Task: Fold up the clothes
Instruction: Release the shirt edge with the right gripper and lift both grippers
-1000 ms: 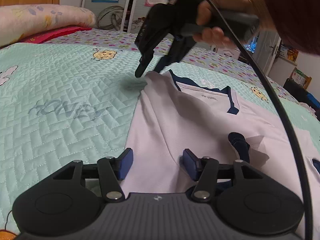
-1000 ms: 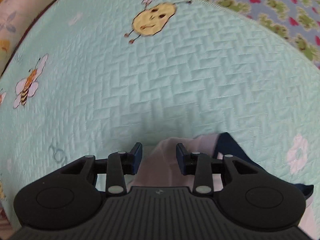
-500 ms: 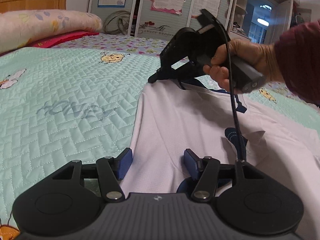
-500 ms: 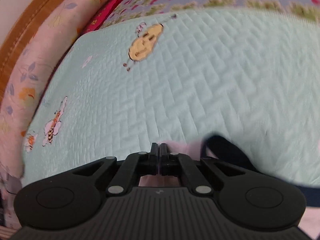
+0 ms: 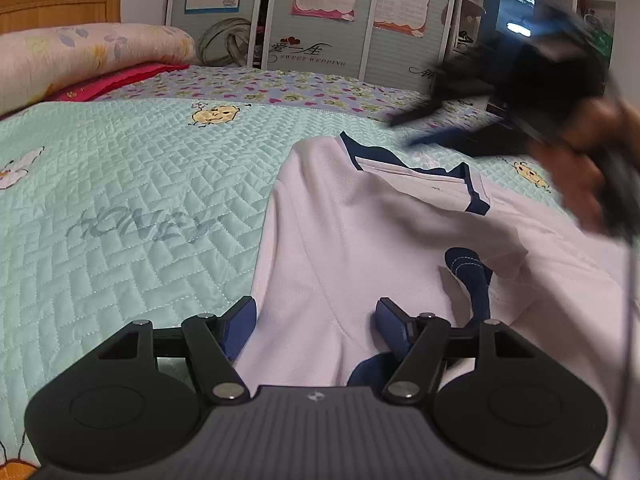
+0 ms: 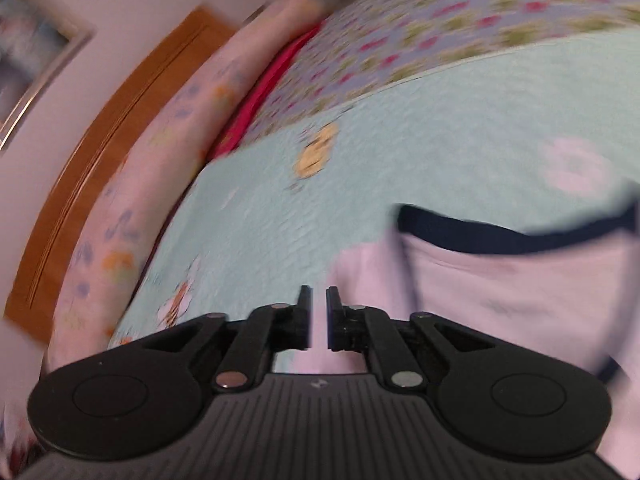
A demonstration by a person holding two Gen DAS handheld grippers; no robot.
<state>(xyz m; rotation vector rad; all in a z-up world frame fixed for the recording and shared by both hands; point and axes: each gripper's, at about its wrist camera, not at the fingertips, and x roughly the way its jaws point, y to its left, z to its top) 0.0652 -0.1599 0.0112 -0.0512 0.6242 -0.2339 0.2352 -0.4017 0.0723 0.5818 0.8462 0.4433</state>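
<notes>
A white shirt (image 5: 360, 240) with a navy collar (image 5: 420, 164) lies on the mint quilt (image 5: 120, 200), its left side folded over and a navy cuff (image 5: 468, 276) showing. My left gripper (image 5: 314, 320) sits low over the near folded edge. Its jaws are opening, with cloth lying between the blue pads (image 5: 236, 328) but not pinched. My right gripper (image 5: 404, 134), blurred, hangs in a hand (image 5: 580, 176) above the collar. In the right wrist view the right gripper (image 6: 318, 304) shows a narrow gap that is opening with nothing gripped, and the shirt (image 6: 500, 280) lies below to the right.
A floral pillow (image 5: 80, 64) and a wooden headboard (image 5: 60, 4) stand at the far left of the bed. Wardrobe doors (image 5: 320, 20) with posters rise behind the bed. A black cable (image 5: 632, 280) hangs down at the right edge, over the shirt.
The right gripper, shut on the shirt's shoulder half a second ago, has let go, parted its jaws and swung up and right. The left jaws have spread slightly wider.
</notes>
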